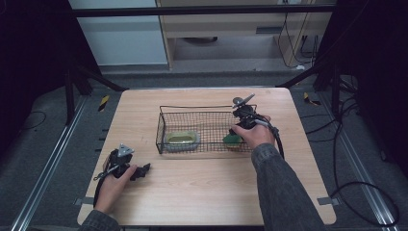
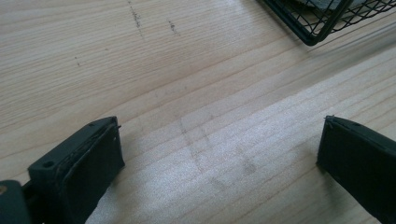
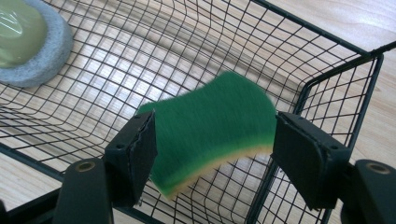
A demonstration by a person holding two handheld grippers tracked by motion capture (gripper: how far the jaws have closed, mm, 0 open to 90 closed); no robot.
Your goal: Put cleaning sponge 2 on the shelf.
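the right gripper [image 3: 212, 154] has its fingers [image 3: 135, 154] part open inside a black wire basket [image 3: 327, 84], with a green sponge [image 3: 215, 130] between them. the sponge is green on top with a yellow layer underneath, and it looks blurred. its left end lies against the left finger, while its right end stands just beside the right finger with a thin gap, so the pads no longer pinch it. in the high view the right gripper [image 1: 239, 126] hangs over the right end of the basket [image 1: 192, 108], the hand wrapped round its body, the forearm in a dark grey sleeve coming up from the lower edge, and the sponge [image 1: 233, 139] shows low in the basket's right end.

the left gripper [image 2: 219, 154] has its fingers [image 2: 93, 163] wide apart with nothing between them, only bare wood of the surface [image 2: 187, 93] below. in the high view the left gripper [image 1: 139, 172] lies low on the surface [image 1: 202, 192] at the near left, well apart from the basket, held level by the left hand and pointing to the right.

a grey dish with a pale green bar [image 3: 21, 42] sits at the basket's left end, well apart from the sponge. i can read no writing or label on anything.
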